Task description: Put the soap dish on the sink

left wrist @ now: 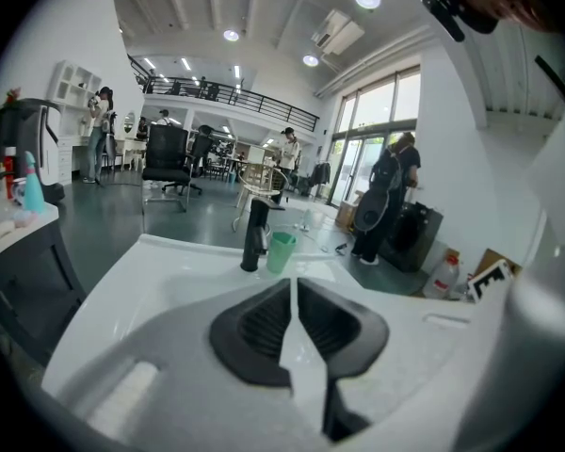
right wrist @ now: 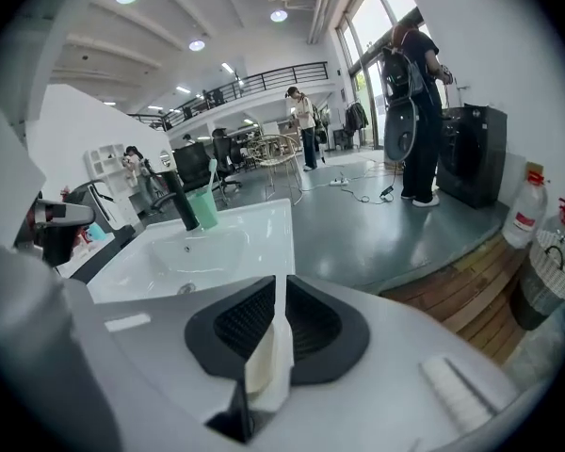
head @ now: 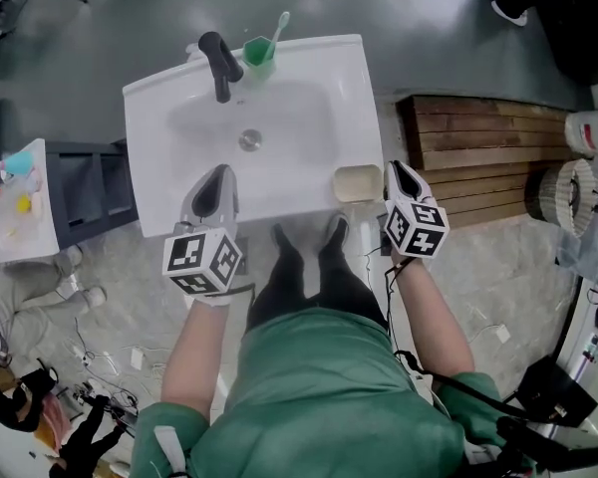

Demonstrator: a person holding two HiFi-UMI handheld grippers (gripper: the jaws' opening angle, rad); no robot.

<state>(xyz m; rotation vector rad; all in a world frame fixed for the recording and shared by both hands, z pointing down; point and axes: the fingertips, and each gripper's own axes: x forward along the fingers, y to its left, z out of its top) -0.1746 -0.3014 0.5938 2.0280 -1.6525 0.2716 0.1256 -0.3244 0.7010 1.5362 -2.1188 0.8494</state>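
The beige soap dish [head: 357, 182] lies on the front right corner of the white sink [head: 309, 78]. My right gripper [head: 401, 179] is at the dish's right side, shut on its edge; in the right gripper view a cream edge of the soap dish [right wrist: 268, 365] shows pinched between the jaws of the right gripper [right wrist: 276, 320]. My left gripper [head: 215, 185] hovers over the sink's front left rim, shut, holding nothing. In the left gripper view the left gripper [left wrist: 295, 320] points over the basin toward the faucet [left wrist: 254, 235].
A black faucet [head: 219, 63] and a green cup with a toothbrush [head: 260, 48] stand at the sink's back. A dark side cabinet [head: 85, 189] with a white tray of toiletries is on the left. A wooden platform [head: 478, 152] and a basket [head: 570, 193] lie to the right.
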